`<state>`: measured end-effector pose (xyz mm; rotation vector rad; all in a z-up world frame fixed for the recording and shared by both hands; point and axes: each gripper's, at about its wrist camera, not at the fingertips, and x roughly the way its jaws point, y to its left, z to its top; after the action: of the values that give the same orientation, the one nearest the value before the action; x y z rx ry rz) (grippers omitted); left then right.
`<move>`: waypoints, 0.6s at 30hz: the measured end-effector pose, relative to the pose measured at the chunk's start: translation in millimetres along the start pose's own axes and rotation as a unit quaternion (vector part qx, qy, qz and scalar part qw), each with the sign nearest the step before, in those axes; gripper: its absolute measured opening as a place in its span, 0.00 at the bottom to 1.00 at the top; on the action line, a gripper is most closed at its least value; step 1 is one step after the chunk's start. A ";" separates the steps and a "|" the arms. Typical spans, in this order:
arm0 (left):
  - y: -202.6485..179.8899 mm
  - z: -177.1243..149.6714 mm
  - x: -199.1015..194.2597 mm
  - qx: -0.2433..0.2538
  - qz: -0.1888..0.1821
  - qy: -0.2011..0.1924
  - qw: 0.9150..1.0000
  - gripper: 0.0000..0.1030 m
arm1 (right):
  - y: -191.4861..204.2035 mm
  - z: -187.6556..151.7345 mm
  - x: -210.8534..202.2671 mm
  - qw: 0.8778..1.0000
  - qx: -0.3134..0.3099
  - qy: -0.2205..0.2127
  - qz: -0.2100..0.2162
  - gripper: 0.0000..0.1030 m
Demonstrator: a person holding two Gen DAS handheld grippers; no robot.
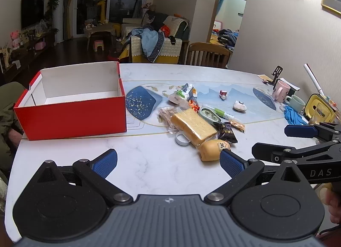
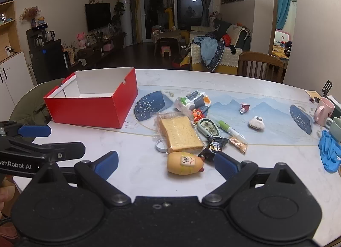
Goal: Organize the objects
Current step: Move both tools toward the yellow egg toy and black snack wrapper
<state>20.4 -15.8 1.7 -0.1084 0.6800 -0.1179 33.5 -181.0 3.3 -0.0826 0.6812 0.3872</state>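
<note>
An open red box (image 1: 72,112) (image 2: 91,108) stands empty at the table's left. A pile of small things lies mid-table: a wrapped slice of bread (image 1: 192,126) (image 2: 180,134), a yellow squishy toy (image 1: 213,150) (image 2: 184,162), a black snack packet (image 1: 227,134) (image 2: 214,147), a tape roll (image 1: 182,139), a green case (image 2: 207,127), a green pen (image 2: 231,131) and a tissue pack (image 2: 191,100). My left gripper (image 1: 168,161) is open and empty above the near table. My right gripper (image 2: 167,164) is open, with the yellow toy lying between its fingers' line.
Pink and green mugs (image 1: 288,95), a blue glove (image 2: 329,153) and a yellow container (image 1: 319,108) crowd the table's right end. A white pouch (image 2: 256,122) and a small red item (image 2: 244,107) lie on the blue mat. A wooden chair (image 2: 260,66) stands behind.
</note>
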 end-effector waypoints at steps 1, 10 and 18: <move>-0.6 0.3 1.0 0.001 0.000 0.000 1.000 1.00 | -1.8 0.3 0.9 1.000 0.000 0.001 -0.001 0.94; -12.1 9.1 18.5 0.012 -0.011 0.004 1.000 1.00 | -25.3 4.7 12.5 1.000 0.012 0.008 -0.008 0.94; -39.9 19.5 56.7 0.069 -0.035 0.015 0.997 1.00 | -73.7 13.4 40.7 0.998 0.051 0.029 -0.025 0.91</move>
<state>73.5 -62.2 -12.9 0.0011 0.6964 -0.2339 98.0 -233.4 -15.6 -0.0147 0.7538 0.3028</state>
